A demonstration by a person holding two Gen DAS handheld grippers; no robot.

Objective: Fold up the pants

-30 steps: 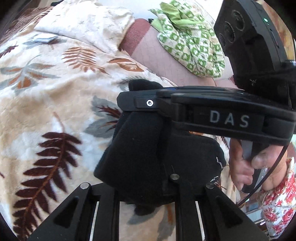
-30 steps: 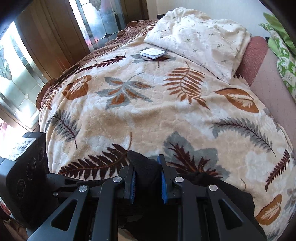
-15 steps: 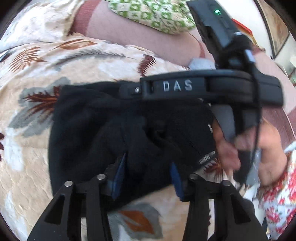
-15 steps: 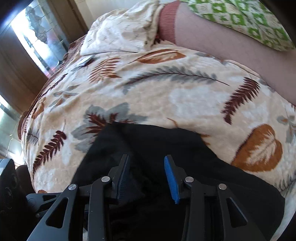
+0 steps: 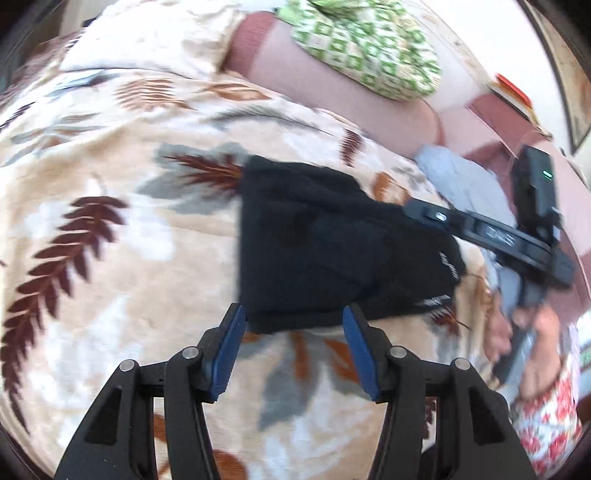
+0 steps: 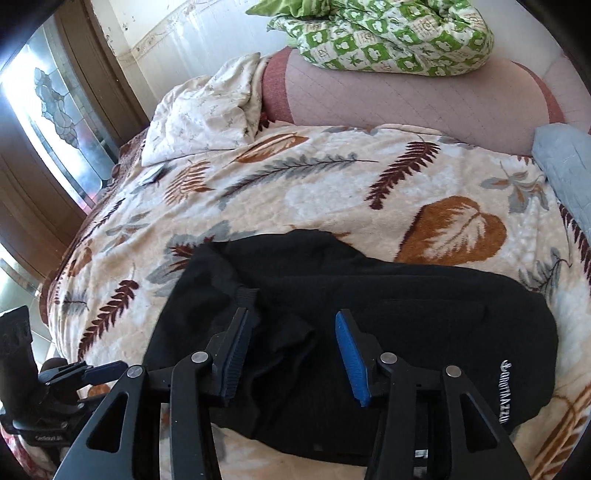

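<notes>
The black pants (image 5: 325,251) lie folded in a compact bundle on the leaf-patterned blanket (image 5: 110,229), white lettering at one edge; they also show in the right wrist view (image 6: 369,295). My left gripper (image 5: 291,321) is open and empty, its blue-padded tips just at the bundle's near edge. My right gripper (image 6: 291,325) is open and empty, held over the pants. The right gripper also shows at the right of the left wrist view (image 5: 491,236), beside the bundle.
A cream pillow (image 6: 207,114) and a green checked quilt (image 6: 388,33) lie at the head of the bed on a pink bolster (image 6: 406,99). A grey-blue cloth (image 6: 565,162) lies at the right. A small white packet (image 6: 151,173) sits near the pillow.
Both grippers opened and let go of the pants, which now lie folded on the blanket. Both grippers have drawn back from the bundle.
</notes>
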